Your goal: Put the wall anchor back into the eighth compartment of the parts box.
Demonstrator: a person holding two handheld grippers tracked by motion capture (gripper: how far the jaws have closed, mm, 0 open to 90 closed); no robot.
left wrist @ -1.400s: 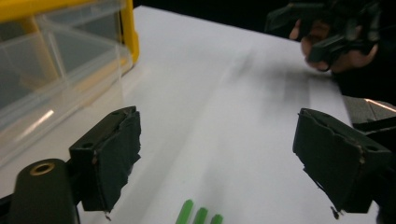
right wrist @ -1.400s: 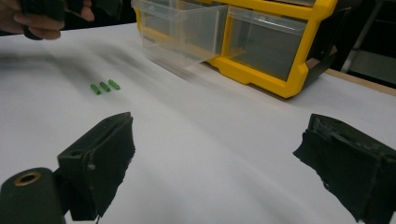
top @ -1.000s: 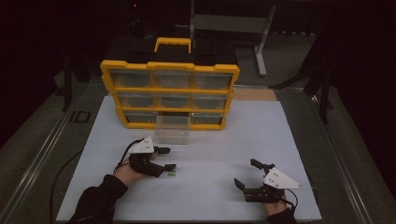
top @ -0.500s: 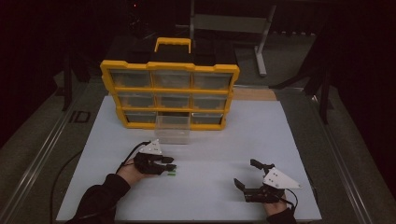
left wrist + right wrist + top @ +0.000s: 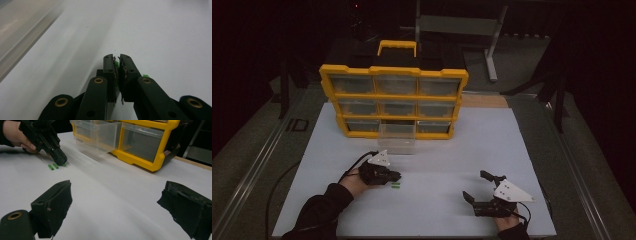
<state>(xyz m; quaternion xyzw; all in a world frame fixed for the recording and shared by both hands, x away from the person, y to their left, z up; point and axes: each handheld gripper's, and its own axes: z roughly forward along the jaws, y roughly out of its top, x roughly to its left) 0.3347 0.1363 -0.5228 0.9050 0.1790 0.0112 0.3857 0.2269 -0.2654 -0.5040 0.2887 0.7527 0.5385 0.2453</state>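
Observation:
My left gripper [image 5: 396, 176] is tipped down onto the white board at the front left. Its jaws have just been closing and now stand shut [image 5: 117, 57] on a small green piece [image 5: 116, 65] pinched between the pads. In the right gripper view, the same gripper's tip [image 5: 61, 160] rests over one green piece [image 5: 64, 165], with two more loose green pieces [image 5: 53, 166] beside it. These show as a green speck [image 5: 395, 186] in the high view. My right gripper [image 5: 474, 185] rests at the front right, wide open [image 5: 115, 202] with nothing between its pads.
A yellow drawer organizer [image 5: 394, 100] stands upright at the back of the white board [image 5: 492, 145]. Its bottom middle clear drawer [image 5: 397, 137] is pulled out toward me. A metal rail [image 5: 257, 165] runs along the table's left side.
The left gripper's jaws have closed together over the green pieces, and the gripper has dipped slightly toward the board. The right gripper has not moved.

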